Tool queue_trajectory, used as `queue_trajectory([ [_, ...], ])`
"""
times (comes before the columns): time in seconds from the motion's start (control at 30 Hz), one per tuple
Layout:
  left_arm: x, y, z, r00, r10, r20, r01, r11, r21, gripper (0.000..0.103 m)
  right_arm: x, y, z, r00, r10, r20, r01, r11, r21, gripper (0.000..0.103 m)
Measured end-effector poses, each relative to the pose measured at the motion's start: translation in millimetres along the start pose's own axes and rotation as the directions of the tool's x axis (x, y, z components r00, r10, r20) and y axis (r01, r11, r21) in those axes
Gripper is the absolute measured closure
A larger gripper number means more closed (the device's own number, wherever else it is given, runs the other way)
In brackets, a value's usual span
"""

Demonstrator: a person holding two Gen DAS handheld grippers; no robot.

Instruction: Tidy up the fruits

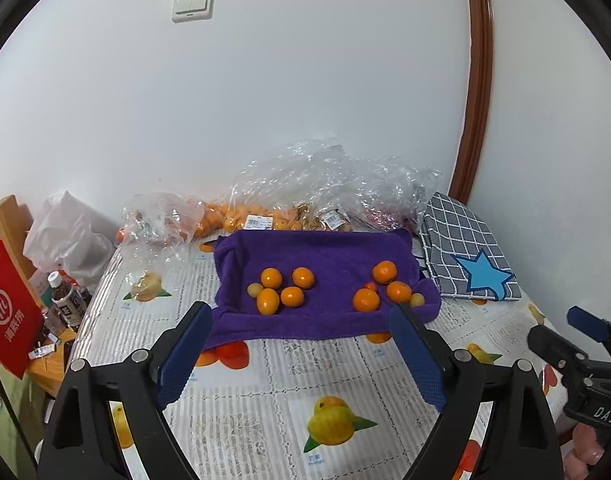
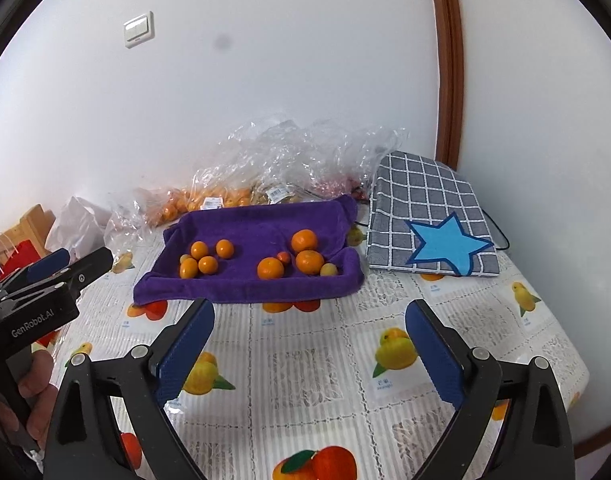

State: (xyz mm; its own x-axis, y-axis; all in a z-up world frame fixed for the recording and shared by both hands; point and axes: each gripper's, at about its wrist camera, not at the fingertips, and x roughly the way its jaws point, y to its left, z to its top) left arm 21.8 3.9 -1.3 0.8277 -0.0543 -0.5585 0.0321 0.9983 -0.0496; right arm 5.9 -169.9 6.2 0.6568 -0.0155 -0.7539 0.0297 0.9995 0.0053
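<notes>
A purple towel (image 1: 325, 248) (image 2: 261, 224) lies on the table with two clusters of fruit on it. The left cluster (image 1: 279, 290) (image 2: 203, 260) has several small oranges and a yellowish fruit. The right cluster (image 1: 385, 284) (image 2: 301, 260) has larger oranges, a small red fruit and a yellowish fruit. My left gripper (image 1: 301, 320) is open and empty, just short of the towel's near edge. My right gripper (image 2: 309, 320) is open and empty, also in front of the towel. Each gripper shows at the edge of the other's view.
Clear plastic bags (image 1: 317, 192) (image 2: 281, 160) with more oranges lie behind the towel against the wall. A grey checked cloth with a blue star (image 1: 465, 252) (image 2: 425, 220) lies to the right. Bottles (image 1: 65, 300) and a red bag (image 1: 9, 312) stand left of the table.
</notes>
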Motion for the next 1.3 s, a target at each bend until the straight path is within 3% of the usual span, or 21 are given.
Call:
queue_trajectory([
  [0.33,-8,5,-3,1.0,0.027,0.005,-0.027,1.0,-0.002,0.013,-17,8,-2,1.0,-0.006,0.024,0.006,1.0,-0.03,0.007],
  [1.3,-11,10,-4,0.999,0.051,0.016,-0.051,0.999,-0.002,0.013,-14,11,-2,1.0,-0.02,0.012,0.02,1.0,-0.018,0.007],
])
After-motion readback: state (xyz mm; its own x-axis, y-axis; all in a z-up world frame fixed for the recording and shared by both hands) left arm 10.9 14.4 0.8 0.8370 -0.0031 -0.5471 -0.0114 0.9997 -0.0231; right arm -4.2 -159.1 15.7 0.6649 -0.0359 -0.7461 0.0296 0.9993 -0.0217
